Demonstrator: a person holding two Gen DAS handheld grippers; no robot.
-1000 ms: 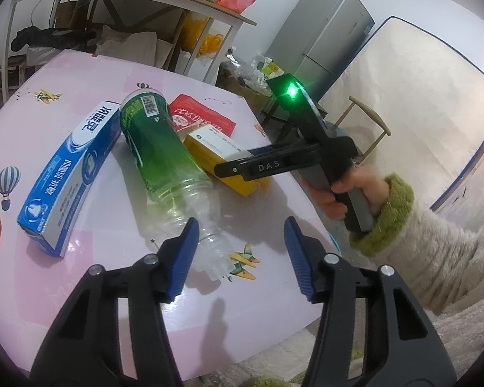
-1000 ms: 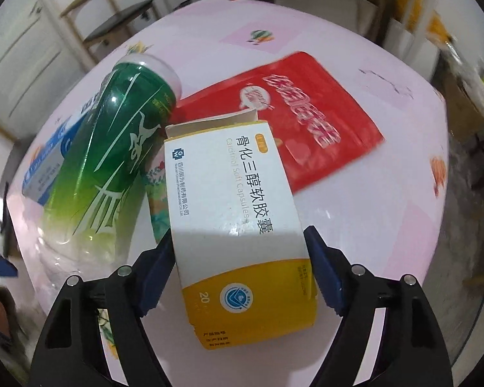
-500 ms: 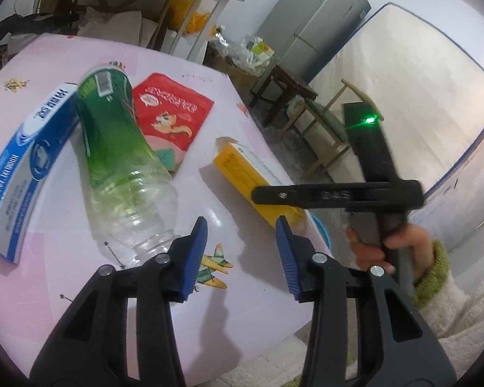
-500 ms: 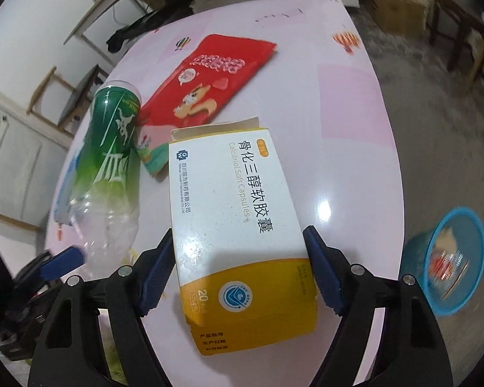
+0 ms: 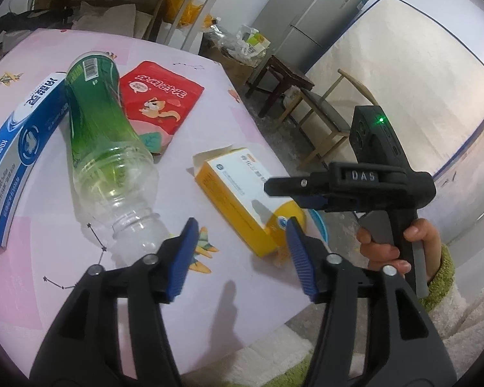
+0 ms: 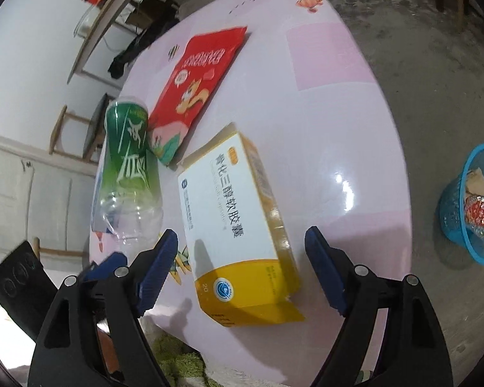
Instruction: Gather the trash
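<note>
A white and yellow medicine box [image 6: 229, 219] lies flat near the front edge of the pink table [image 6: 322, 129]. My right gripper [image 6: 242, 238] straddles it. Its jaws are opening, and both pads stand a little off the box's sides. My left gripper [image 5: 242, 242] hovers over bare table beside the box [image 5: 238, 193]. Its jaws are opening too, with nothing between them. A green-labelled plastic bottle [image 5: 103, 135] lies on its side, its neck just left of my left fingers. A red snack pouch [image 5: 158, 96] and a blue toothpaste box [image 5: 16, 148] lie further back.
A blue mesh basket [image 6: 451, 213] with wrappers in it stands on the floor right of the table. A hand [image 5: 387, 251] in a green cuff holds the right gripper. Beyond the table are a wooden chair [image 5: 326, 113], a stool, a fridge and a cluttered shelf.
The right gripper rolled and brought the box toward the table's front edge, then its pads came off the box. The left jaws narrowed, then widened again.
</note>
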